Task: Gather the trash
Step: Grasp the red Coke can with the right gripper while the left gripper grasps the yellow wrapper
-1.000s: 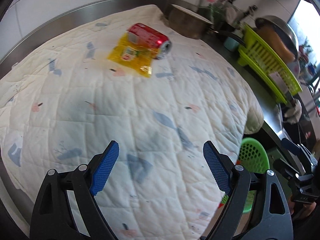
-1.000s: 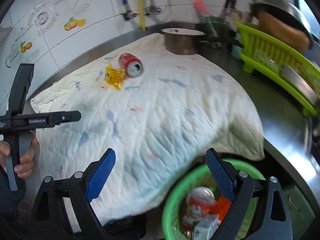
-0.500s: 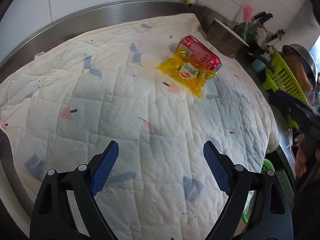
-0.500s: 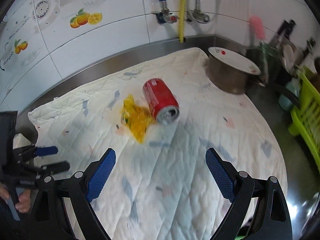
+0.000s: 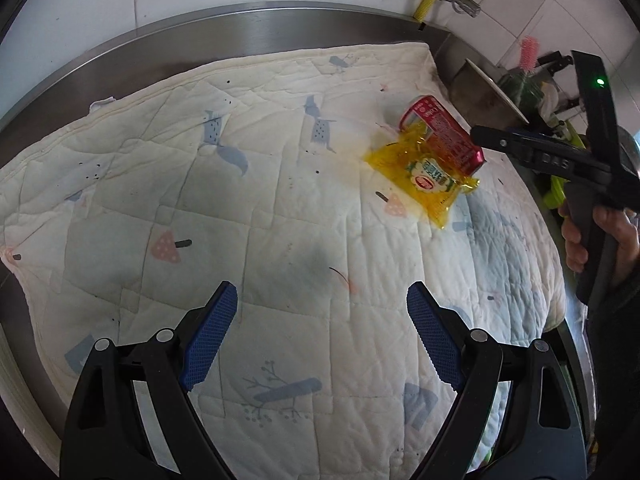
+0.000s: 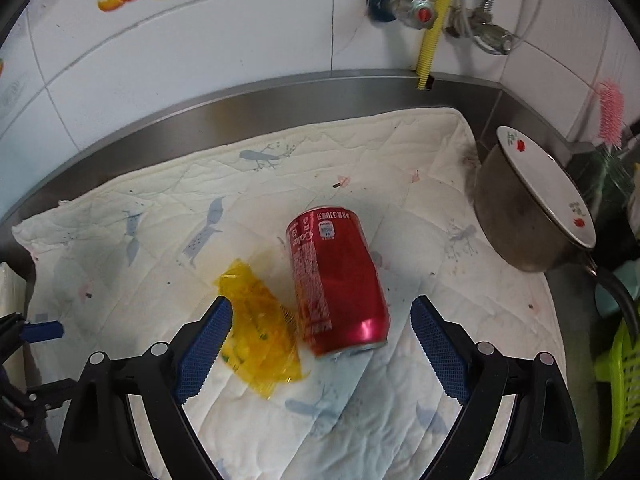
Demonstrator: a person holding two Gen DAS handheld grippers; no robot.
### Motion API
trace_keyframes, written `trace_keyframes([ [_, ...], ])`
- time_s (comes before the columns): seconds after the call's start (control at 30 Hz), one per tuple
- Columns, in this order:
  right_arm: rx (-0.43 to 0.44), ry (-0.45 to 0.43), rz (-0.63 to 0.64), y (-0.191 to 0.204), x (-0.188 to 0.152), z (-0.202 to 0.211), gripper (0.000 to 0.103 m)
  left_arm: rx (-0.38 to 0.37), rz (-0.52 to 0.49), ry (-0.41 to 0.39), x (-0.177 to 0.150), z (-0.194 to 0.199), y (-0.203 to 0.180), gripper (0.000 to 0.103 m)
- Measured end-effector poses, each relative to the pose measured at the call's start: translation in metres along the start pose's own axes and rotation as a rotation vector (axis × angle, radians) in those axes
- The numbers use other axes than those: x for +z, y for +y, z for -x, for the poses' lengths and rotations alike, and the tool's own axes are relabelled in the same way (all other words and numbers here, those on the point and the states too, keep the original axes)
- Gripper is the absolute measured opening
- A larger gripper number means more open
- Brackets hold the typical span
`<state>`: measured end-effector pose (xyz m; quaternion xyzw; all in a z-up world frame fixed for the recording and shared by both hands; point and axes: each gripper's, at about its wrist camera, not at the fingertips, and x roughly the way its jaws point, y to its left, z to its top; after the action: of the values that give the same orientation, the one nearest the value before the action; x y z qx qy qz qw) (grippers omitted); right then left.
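Observation:
A red soda can [image 6: 336, 280] lies on its side on the white quilted cloth [image 6: 400, 420], touching a crumpled yellow plastic wrapper [image 6: 260, 340] on its left. My right gripper [image 6: 320, 344] is open and empty, its blue pads either side of the can's near end and just short of it. In the left wrist view the can [image 5: 444, 134] and wrapper [image 5: 424, 176] lie at the far right of the cloth [image 5: 240, 200]. My left gripper [image 5: 322, 340] is open and empty, well back from them over the cloth.
A metal pot with a white plate on top [image 6: 532, 216] stands right of the can. A green dish rack [image 6: 620, 372] is at the far right. Tiled wall, pipes and the steel counter rim [image 6: 280, 92] bound the back.
My right gripper has swung from the green bin below the counter edge up over the cloth, close to the can. My left gripper has turned left; the can and wrapper now sit to its right.

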<state>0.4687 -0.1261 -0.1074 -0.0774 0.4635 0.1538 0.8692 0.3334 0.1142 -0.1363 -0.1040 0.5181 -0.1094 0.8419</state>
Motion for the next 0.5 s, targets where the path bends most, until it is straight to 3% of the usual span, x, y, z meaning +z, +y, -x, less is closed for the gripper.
trace_keyframes([
  [0.27, -0.022, 0.086, 0.045, -0.003, 0.024, -0.046, 0.084, 0.001, 0.014, 0.003, 0.010, -0.006, 0.003, 0.086],
  [0.33, -0.060, 0.123, 0.069, -0.004, 0.026, -0.055, 0.078, 0.000, 0.016, 0.003, 0.013, -0.007, 0.002, 0.086],
  [0.5, -0.050, 0.166, 0.043, -0.012, 0.023, -0.068, 0.064, -0.010, 0.012, -0.001, 0.020, -0.008, -0.003, 0.086],
])
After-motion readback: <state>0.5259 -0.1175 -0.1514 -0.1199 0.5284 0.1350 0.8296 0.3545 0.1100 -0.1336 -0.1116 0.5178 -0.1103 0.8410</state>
